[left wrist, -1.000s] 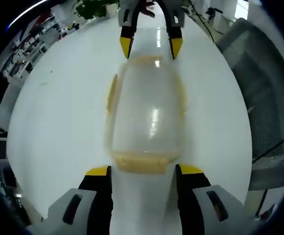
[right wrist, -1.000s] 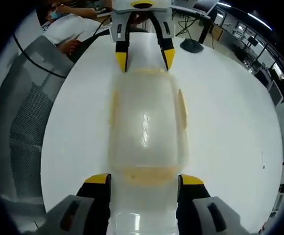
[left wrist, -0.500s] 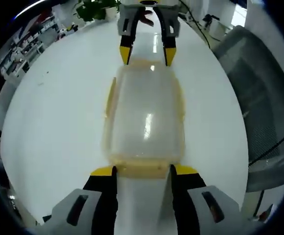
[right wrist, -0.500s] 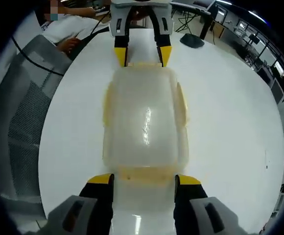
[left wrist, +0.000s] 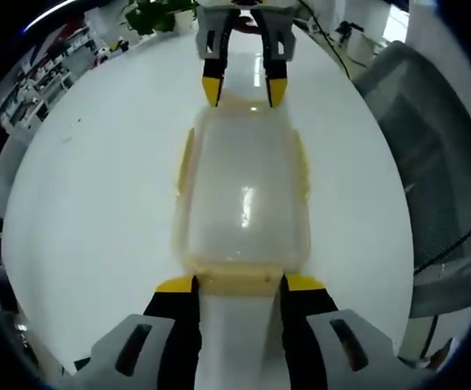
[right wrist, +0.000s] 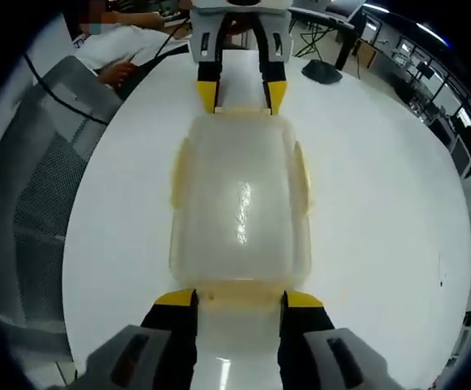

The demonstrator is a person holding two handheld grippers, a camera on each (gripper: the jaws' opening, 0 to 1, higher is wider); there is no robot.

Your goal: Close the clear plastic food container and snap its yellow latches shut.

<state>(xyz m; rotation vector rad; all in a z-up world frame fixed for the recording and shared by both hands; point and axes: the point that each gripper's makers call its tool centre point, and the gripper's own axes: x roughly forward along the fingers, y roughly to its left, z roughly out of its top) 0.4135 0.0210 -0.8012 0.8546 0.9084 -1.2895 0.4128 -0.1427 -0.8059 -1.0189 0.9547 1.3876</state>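
Observation:
A clear plastic container (left wrist: 242, 191) with its lid on lies lengthwise on the white round table (left wrist: 89, 187). Yellow side latches (left wrist: 185, 158) run along both long edges. My left gripper (left wrist: 239, 284) has its jaws pressed against the two ends of the near yellow end latch (left wrist: 239, 279). At the far end, my right gripper (left wrist: 243, 91) straddles the other end latch. In the right gripper view, the same container (right wrist: 239, 199) lies ahead and my right gripper (right wrist: 240, 299) is shut on its near end latch (right wrist: 240, 294); the left gripper (right wrist: 241, 96) stands opposite.
A grey mesh chair (left wrist: 434, 171) stands beside the table, also seen as chair (right wrist: 32, 195). A person in white (right wrist: 118, 45) sits beyond the table. A black object (right wrist: 321, 75) lies near the far edge. A green plant (left wrist: 158, 12) and office desks lie behind.
Both grippers have moved in onto the container's ends and their jaws have narrowed until they touch the end latches. The container has stayed in place.

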